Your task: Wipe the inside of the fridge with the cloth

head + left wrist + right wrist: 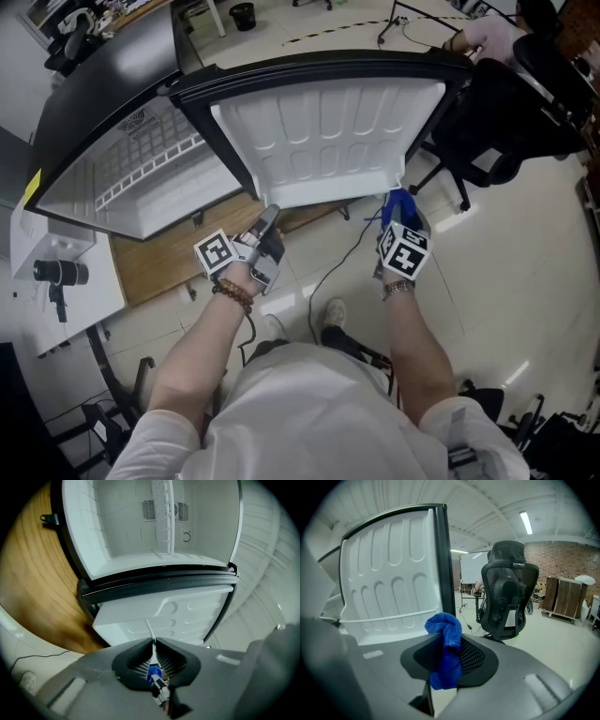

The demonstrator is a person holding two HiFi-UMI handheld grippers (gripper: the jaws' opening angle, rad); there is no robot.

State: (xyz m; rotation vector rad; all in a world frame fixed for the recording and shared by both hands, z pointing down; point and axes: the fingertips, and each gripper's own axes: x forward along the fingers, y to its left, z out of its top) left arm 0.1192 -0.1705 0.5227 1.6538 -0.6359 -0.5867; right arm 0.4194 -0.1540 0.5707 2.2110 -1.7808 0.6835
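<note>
The small fridge stands open: its white inside (141,173) with a wire shelf is at the left, and its white ribbed door (328,131) swings out toward me. My left gripper (269,217) reaches the door's near edge. In the left gripper view its jaws (154,645) are shut, with a thin white strip of the door (149,629) pinched between them. My right gripper (398,208) is by the door's right corner, shut on a bunched blue cloth (397,201). The cloth (446,641) sticks up from the jaws of that gripper (447,660), in front of the door (389,578).
A black office chair (506,112) stands right of the door, also close in the right gripper view (508,592). A wooden panel (169,258) lies under the fridge. A white table with a camera (58,274) is at the left. A cable (330,270) runs over the floor.
</note>
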